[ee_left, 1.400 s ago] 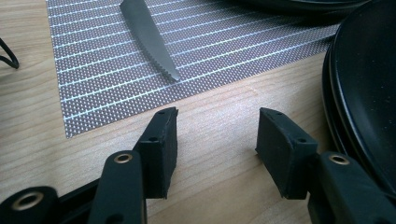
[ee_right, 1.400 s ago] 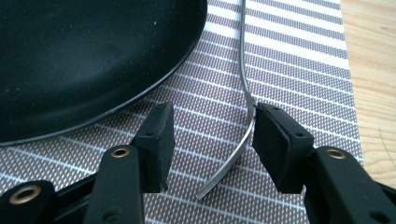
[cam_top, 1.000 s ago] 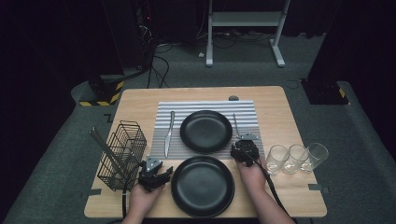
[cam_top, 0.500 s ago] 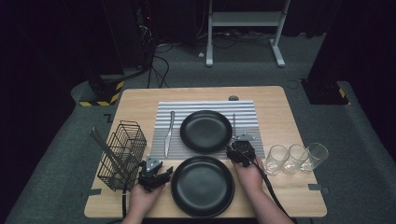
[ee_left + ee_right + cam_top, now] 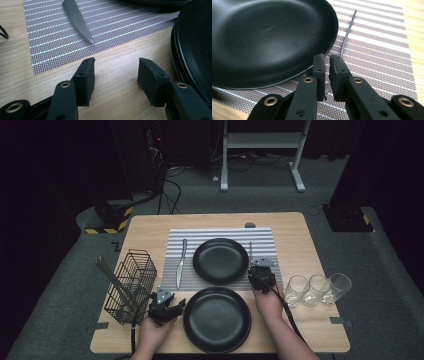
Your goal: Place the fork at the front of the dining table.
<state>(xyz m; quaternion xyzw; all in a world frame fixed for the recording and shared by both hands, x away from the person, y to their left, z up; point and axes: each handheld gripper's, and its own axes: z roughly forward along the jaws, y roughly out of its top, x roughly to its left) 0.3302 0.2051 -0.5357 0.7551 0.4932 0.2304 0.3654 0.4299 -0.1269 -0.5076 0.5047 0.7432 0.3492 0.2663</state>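
Two black plates lie on the table: the far plate (image 5: 221, 261) (image 5: 267, 37) on a striped mat (image 5: 220, 234) (image 5: 382, 50), the near plate (image 5: 216, 319) (image 5: 197, 50) on bare wood. A knife (image 5: 181, 262) (image 5: 77, 21) lies on the mat's left side. A fork (image 5: 250, 247) (image 5: 348, 32) lies right of the far plate. My right gripper (image 5: 260, 269) (image 5: 329, 61) rests on the mat with its jaws closed over the fork's near end. My left gripper (image 5: 166, 306) (image 5: 116, 67) stands open and empty on the wood, left of the near plate, below the knife's tip.
A black wire basket (image 5: 131, 285) holding long utensils stands at the table's left edge. Three clear glasses (image 5: 316, 287) stand in a row at the right. The wooden table (image 5: 300, 245) has bare room behind and beside the mat.
My right gripper has edged a little forward along the mat's right side, onto the fork's near end. The left gripper has stayed put.
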